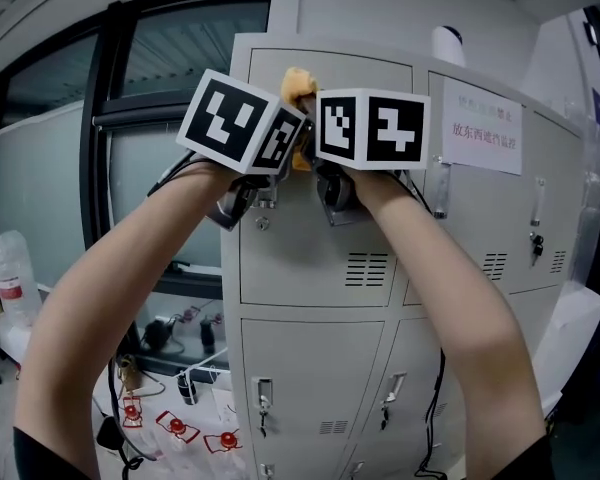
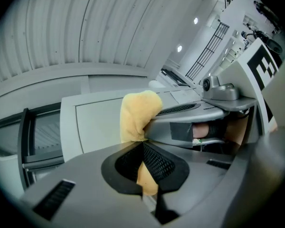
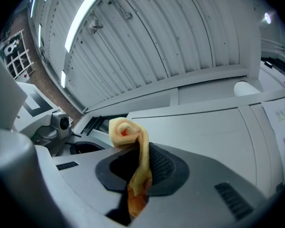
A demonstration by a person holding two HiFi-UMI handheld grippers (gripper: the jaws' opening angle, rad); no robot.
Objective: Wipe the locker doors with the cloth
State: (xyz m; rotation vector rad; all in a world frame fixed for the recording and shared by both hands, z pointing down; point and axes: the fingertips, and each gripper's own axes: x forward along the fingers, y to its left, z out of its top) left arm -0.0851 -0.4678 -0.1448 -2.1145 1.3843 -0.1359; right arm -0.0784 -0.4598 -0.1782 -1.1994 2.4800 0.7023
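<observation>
Fills the head view: grey locker (image 1: 310, 368), upper left door (image 1: 300, 258) in work. By the look of it, wiping near that door's top edge, with most of the panel below not yet covered.

Raised side by side against that door of the locker: left hand-held gripper (image 2: 145, 151) and right hand-held gripper (image 3: 140, 167), each clamped shut on the same cloth (image 1: 298, 86), pinched between meshed pads.

To do the step well:
- Keep both grips firm against slipping.
- Press the wad flat to the door rather than dabbing with its tip.
- Sweep in overlapping rows from the locker's top edge downward.
- Keep the hard jaws off the paint.
- Ease over the vent slots (image 1: 367, 268) lower on that door without snagging.
- Probably worth spreading the cloth wider between the two grippers, to bring more than a small patch onto the metal.

Sits just under the locker's top edge, yellow and bunched. Cannot tell for sure whether pressed on the door or just off it. Seems to run with its long axis roughly upright along the door. Pinched end down in the jaws, free end pointing up toward the locker's top. Curls into a small roll at the tip in the right gripper view.
</observation>
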